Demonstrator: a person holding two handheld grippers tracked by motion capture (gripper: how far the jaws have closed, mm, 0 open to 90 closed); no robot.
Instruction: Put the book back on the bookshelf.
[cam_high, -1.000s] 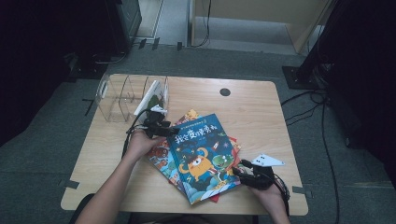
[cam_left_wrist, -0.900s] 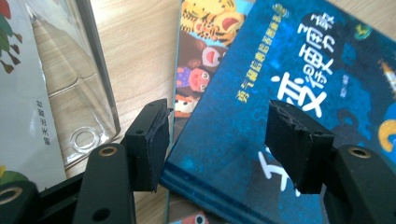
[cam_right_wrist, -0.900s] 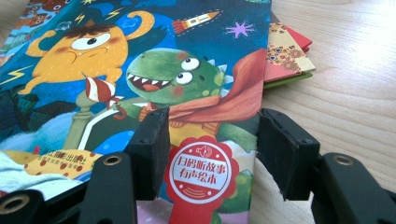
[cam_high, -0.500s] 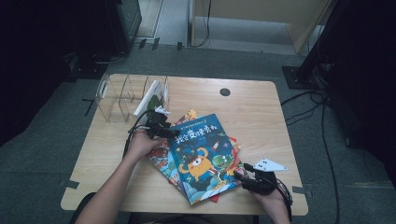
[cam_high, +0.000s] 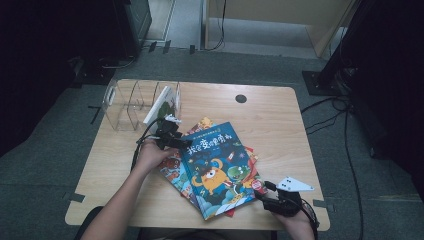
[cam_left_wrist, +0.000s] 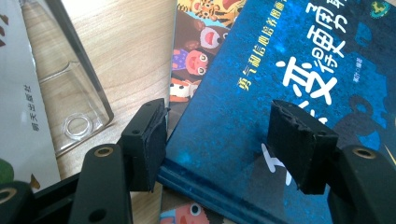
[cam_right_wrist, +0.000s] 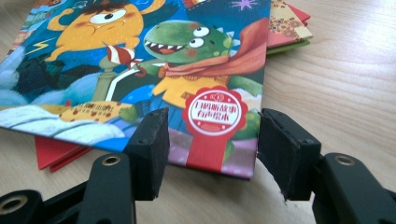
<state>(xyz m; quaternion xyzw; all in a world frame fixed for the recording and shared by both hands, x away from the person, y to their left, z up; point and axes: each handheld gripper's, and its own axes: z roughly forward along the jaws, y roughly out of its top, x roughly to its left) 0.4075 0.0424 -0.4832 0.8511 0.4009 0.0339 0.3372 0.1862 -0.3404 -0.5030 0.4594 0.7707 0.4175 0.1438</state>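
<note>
A blue picture book (cam_high: 217, 167) with an orange monster and a green dinosaur tops a fanned pile of books in the middle of the table. My left gripper (cam_high: 184, 143) is at its far left corner. In the left gripper view that gripper (cam_left_wrist: 219, 135) is open, and the blue cover (cam_left_wrist: 280, 56) lies between the pads without being pressed. My right gripper (cam_high: 261, 193) sits at the book's near right corner. It is open too (cam_right_wrist: 212, 140), with the corner and its red seal (cam_right_wrist: 214, 112) between the jaws.
A clear acrylic book stand (cam_high: 127, 102) at the table's back left holds a white book (cam_high: 161, 102), seen close in the left gripper view (cam_left_wrist: 18, 107). More books (cam_high: 172, 167) fan out beneath the blue one. Bare wood (cam_high: 280, 120) lies to the right.
My right gripper has slid a little toward the near edge of the table and slightly right. The left hand and the books have stayed put.
</note>
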